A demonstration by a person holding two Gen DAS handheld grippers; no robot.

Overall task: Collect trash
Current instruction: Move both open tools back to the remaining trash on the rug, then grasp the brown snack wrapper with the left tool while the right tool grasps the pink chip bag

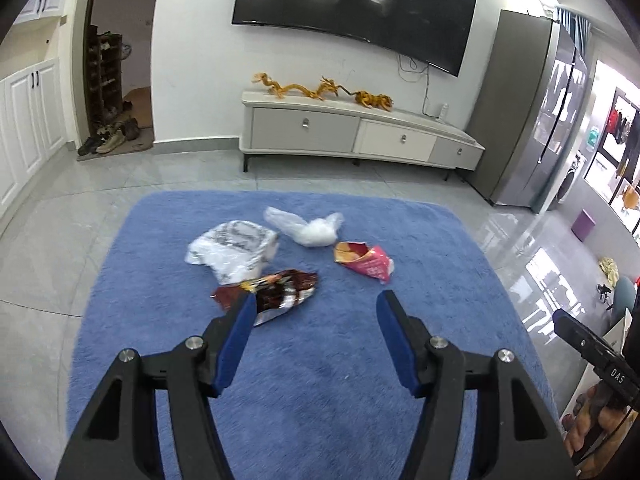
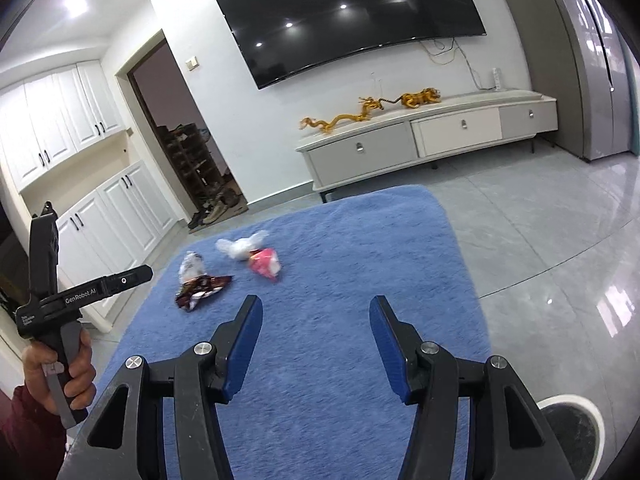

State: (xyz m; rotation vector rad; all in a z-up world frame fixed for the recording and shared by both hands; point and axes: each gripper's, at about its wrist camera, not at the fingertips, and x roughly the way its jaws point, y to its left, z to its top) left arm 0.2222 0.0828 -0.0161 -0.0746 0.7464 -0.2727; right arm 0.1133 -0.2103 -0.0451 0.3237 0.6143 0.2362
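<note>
Left wrist view: left gripper (image 1: 316, 304) spread wide, nothing btwn jaws, aimed at trash on blue rug (image 1: 320, 400) mid-frame. Brown snack wrapper (image 1: 276, 292) just by left fingertip; white plastic bag (image 1: 232, 248), clear bag (image 1: 308, 228), pink wrapper (image 1: 364, 260) beyond, near each other. Probably lined up for nearest piece first. Right wrist view: right gripper (image 2: 316, 308) also spread, empty, trash upper left of it, further off. TV stand (image 1: 352, 132) behind; nothing blocked path.
</note>
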